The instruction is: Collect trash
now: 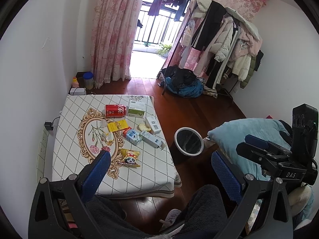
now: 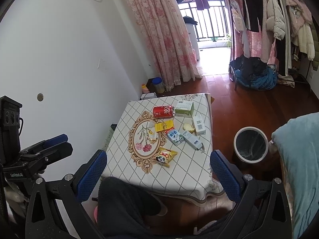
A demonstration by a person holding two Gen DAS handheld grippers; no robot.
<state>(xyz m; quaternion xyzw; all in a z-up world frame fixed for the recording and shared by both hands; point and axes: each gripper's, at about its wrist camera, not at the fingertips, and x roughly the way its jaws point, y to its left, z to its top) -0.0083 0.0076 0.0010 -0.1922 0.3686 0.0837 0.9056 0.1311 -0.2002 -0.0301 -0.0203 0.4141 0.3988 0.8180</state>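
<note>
Both tools spread wide and bare above a littered counter.

The left tool and right tool grasp nothing; dark-clad knees hide the counter's near edge. Mid-frame lie a red can, a green box, a blue carton, a panda snack bag; small wrappers are hard to read. The bin stands lower right. Only the right view shows the wall hole.

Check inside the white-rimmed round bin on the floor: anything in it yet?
The white-rimmed round bin holds a dark liner bag; no trash is visible on the part of the bottom shown. Its near inner wall is hidden by the rim. All litter still lies on the white diamond-patterned tablecloth.
</note>
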